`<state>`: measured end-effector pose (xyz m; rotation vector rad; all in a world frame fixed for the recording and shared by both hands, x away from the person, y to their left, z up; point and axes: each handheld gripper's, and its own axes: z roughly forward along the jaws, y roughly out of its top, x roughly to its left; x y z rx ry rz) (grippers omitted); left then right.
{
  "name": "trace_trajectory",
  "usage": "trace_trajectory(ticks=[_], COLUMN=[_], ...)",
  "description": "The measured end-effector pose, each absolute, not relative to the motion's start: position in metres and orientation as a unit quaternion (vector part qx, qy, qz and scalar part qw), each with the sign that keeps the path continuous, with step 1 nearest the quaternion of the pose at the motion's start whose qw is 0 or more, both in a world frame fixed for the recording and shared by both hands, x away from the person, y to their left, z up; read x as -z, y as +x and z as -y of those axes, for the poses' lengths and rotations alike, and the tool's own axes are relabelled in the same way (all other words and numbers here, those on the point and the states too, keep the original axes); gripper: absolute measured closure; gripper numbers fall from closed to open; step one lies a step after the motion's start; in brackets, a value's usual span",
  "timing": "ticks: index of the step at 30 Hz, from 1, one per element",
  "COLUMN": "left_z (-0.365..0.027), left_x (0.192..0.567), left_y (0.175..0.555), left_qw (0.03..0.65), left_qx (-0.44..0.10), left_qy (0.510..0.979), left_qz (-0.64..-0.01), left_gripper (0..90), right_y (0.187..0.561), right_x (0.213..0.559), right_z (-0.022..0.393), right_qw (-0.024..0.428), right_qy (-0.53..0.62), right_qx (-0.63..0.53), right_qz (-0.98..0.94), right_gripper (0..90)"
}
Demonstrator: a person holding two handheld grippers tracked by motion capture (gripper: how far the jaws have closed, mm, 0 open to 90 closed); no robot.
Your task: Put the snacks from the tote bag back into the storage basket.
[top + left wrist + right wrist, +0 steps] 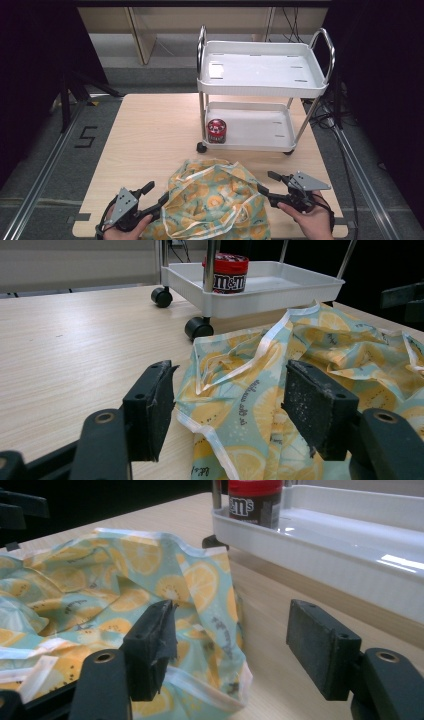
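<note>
Your left gripper (156,193) sits at the near left of the table (150,130), its jaws spread wide, and the near left edge of the bag (217,202) lies between the pads without being pinched; in the left gripper view the rough black pads (150,407) stand apart with the white-trimmed hem running between them. The bag is a soft, crumpled cloth one, pale green printed with yellow lemon slices and edged in white tape, heaped at the near middle of the pale wood-grain table between your two hands. Your right gripper (270,182) is at the near right, its jaws also standing apart in all views: one pad rests against the bag's right fold, the other hangs over bare table, so nothing is clamped. Farther off, at the far right, stands a small white cart (260,82) with two smooth glossy trays, chrome posts and black castors; a round red candy tub (216,131) sits at the left of its lower tray.
</note>
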<state>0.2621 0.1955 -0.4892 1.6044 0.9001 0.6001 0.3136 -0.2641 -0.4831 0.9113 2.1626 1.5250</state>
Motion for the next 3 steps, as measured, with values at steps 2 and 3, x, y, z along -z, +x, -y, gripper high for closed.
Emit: trace_trajectory(ticks=[2, 3], left_z=[-0.1956, -0.1958], left_x=[0.4895, 0.4896], left_y=[0.2623, 0.2625], left_qw=[0.567, 0.567], left_qx=[-0.255, -0.255], left_qy=[0.682, 0.681], left_qz=[-0.386, -0.386], left_gripper=[36.2, 36.2], right_y=[0.3141, 0.3108], right_x=[0.4837, 0.4822], right_z=[0.2654, 0.2657], right_qw=[0.175, 0.167], right_qy=[0.318, 0.337], right_qx=[-0.542, -0.536], right_qz=[-0.758, -0.756], right_gripper=[37.0, 37.1])
